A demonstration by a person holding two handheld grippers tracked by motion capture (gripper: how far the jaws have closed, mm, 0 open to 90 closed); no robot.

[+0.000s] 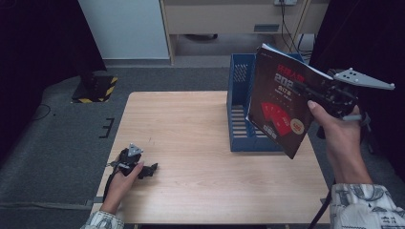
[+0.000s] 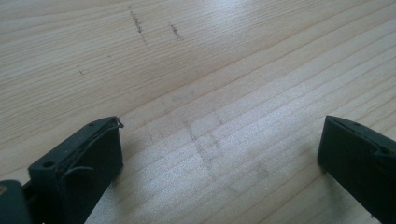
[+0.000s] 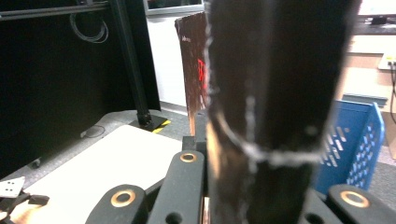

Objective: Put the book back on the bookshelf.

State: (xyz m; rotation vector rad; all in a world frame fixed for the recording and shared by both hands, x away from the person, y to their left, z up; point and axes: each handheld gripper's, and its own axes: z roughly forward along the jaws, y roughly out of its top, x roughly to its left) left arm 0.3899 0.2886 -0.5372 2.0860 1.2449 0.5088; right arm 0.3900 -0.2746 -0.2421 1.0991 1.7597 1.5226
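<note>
Right gripper (image 1: 305, 93), at the right of the high view, is clamped on a dark book (image 1: 282, 105) with red print on its cover, held tilted in the air above and in front of the blue file rack (image 1: 237, 102) that stands at the right centre of the table (image 1: 191, 143). In the right gripper view the book (image 3: 261, 93) fills the middle between the jaws, spine edge toward the camera, with the blue rack (image 3: 357, 144) at the lower right behind it. Left gripper (image 1: 152, 168) rests low on the tabletop at the lower left of the high view, jaws spread wide with nothing between them; in the left gripper view there is bare wood grain (image 2: 210, 93) between the two black jaws. Step in hand looks like carrying the book to the rack, not yet inserted. Next move probably calls for turning the book upright, lining its lower edge with a slot, lowering it in, then releasing. Rack could shift if the book catches a divider; the free left gripper could steady it.
</note>
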